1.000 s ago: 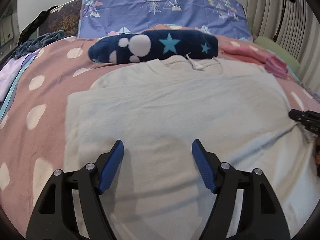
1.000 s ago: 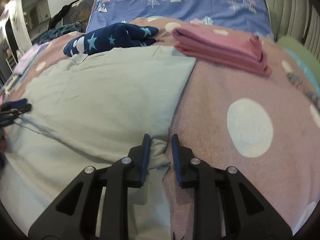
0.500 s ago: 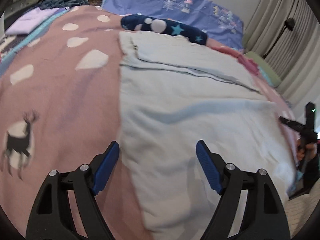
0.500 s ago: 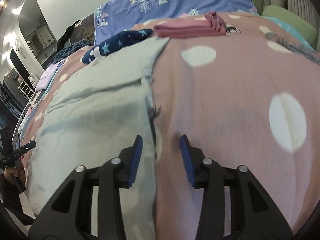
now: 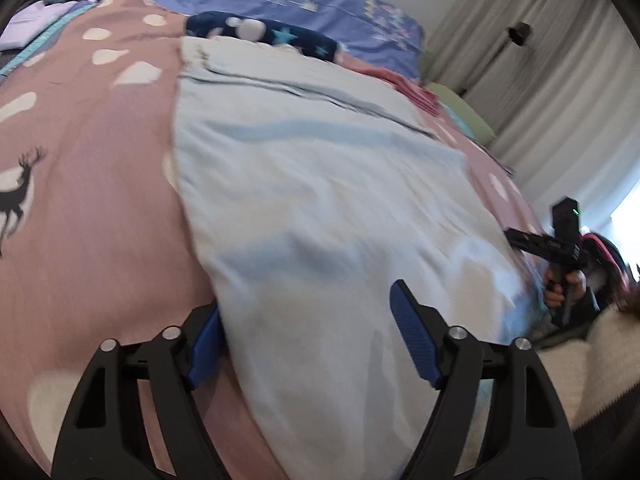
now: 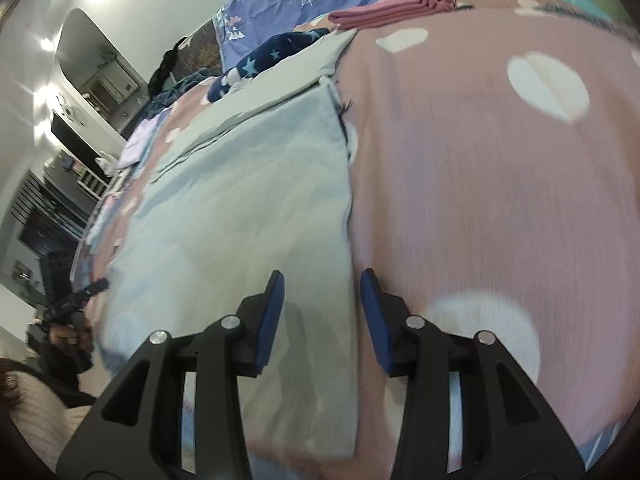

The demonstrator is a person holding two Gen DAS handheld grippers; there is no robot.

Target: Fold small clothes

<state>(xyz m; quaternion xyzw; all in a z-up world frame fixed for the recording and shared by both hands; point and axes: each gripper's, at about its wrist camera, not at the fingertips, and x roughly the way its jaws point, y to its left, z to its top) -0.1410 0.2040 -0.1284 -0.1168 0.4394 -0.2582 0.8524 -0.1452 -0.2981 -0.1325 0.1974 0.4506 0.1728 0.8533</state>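
So, quick rundown of the bed:

Garment: a pale blue-grey top (image 5: 320, 200), spread flat on the bedspread with its sides already folded inward, so it lies as a long strip running away from both cameras toward the pillow. It's blurry in both views, so fine creases are hard to read.

Left gripper: the left gripper (image 5: 308, 344) sits over the near left edge of the top. Its blue pads are spread wide and are closing a little; the edge of the fabric lies between them and covers part of the left pad, but the pads aren't pressing on it.

Right gripper: the right gripper (image 6: 322, 320) sits at the near right edge. Its pads stand moderately apart, straddling the folded edge without pinching it. One pad is over the cloth, the other over the bedspread.

Bedspread: a pink bedspread (image 5: 100, 208) with white spots and a black deer print at the left.

Past the top: a navy fleece item with stars (image 5: 264, 36) lies just beyond the far end of the top. A folded pink garment (image 6: 384, 12) is near it, off to the right.

Pillow: a purple pillow with little tree prints (image 5: 304, 4) sits at the head of the bed.

Background: grey curtains (image 5: 532, 64) hang on the right in the left view.
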